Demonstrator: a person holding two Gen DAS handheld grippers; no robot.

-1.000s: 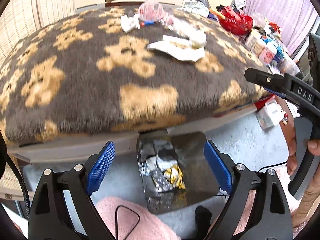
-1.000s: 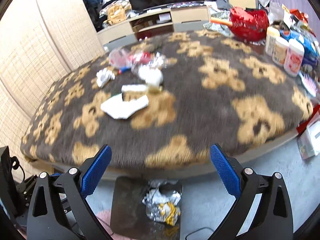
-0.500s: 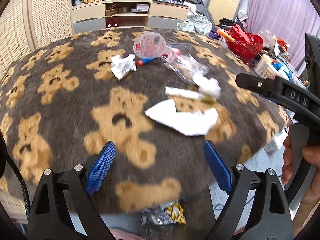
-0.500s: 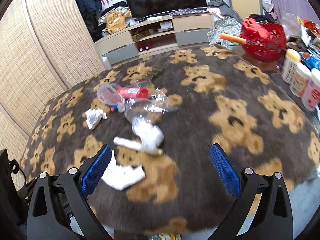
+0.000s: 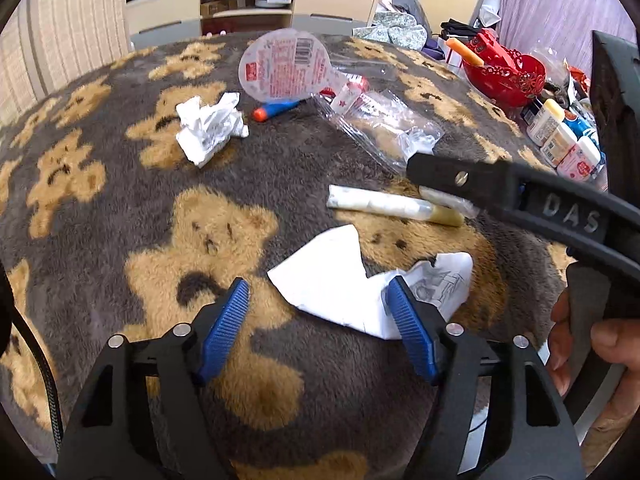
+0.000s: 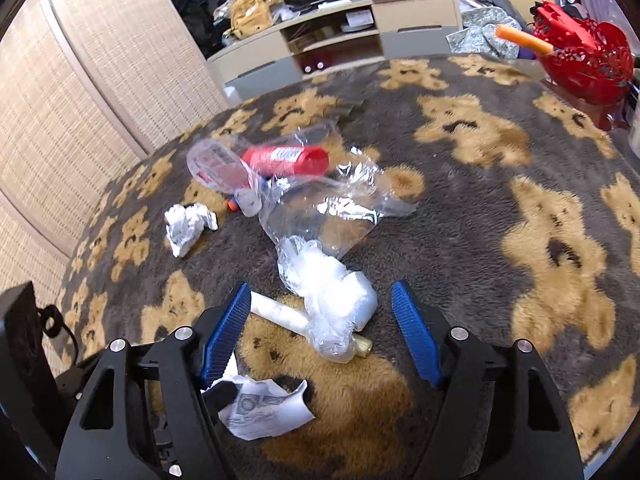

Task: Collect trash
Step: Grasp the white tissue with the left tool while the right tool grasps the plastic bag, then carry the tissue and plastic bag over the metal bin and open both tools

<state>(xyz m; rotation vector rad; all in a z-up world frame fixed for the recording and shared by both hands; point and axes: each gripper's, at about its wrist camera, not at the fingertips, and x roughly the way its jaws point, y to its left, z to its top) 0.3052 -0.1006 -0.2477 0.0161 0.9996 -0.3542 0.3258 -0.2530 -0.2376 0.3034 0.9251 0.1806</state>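
Litter lies on a bear-print blanket (image 5: 120,208). My left gripper (image 5: 317,300) hangs low over a torn white paper sheet (image 5: 328,284). Its jaws are closing with the sheet between them; the right pad is at the paper's edge and the left pad is apart from it. My right gripper (image 6: 320,300) is closing around a crumpled clear bag with white stuffing (image 6: 336,296) and a white tube (image 6: 280,312), and its pads touch neither. Farther back lie a crumpled foil ball (image 5: 208,128), a red bottle (image 6: 288,160) and a round plastic lid (image 5: 284,64).
A red basket (image 6: 580,60) and several small bottles (image 5: 560,140) stand at the blanket's right side. A low TV cabinet (image 5: 248,4) is behind, and a woven screen (image 6: 80,80) is at the left. A person's hand (image 5: 600,340) holds the right gripper's handle.
Both grippers moved forward from the table's edge to over the litter. The floor bin with foil trash dropped out of view. Both pairs of jaws have narrowed.
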